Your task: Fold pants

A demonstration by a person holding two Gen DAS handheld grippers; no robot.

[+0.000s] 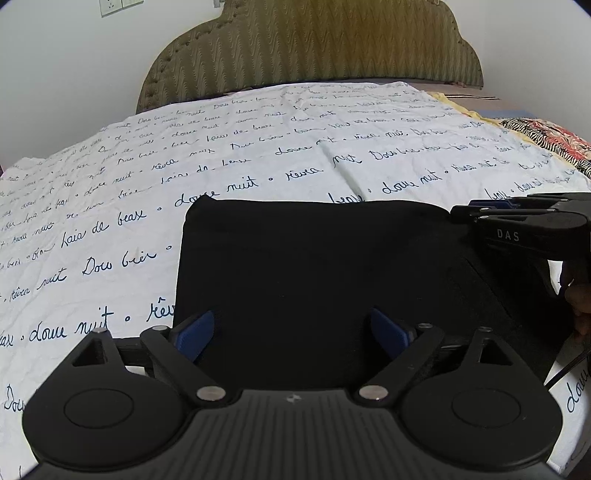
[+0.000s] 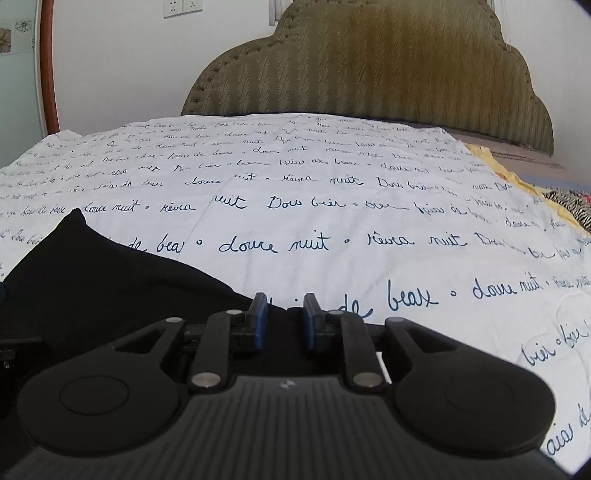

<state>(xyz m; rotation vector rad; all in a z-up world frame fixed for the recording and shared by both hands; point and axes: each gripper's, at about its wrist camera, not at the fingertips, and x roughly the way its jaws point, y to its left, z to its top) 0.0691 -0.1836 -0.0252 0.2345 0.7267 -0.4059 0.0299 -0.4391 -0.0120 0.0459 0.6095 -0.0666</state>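
Black pants point(image 1: 314, 266) lie folded square on the bed point(image 1: 110, 229)'s near edge. Left hand-held gripper point(image 1: 291, 332) gapes wide above them; only the left view shows the right hand-held gripper point(image 1: 476, 212), narrow-gapped, at the fold's far corner.

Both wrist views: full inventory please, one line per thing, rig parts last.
pants: 1, black, folded into a rectangle on the sheet, near edge of bed
sheet: 1, white with dark blue script, covering the bed
headboard: 1, olive padded, against the wall
patterned fabric: 1, zebra and red print, far right of bed
wall sockets: white, wall left of headboard
left gripper: 1, black with blue pads, wide open over the pants
right gripper: 1, black with blue pads, narrow gap, at the pants' right far corner
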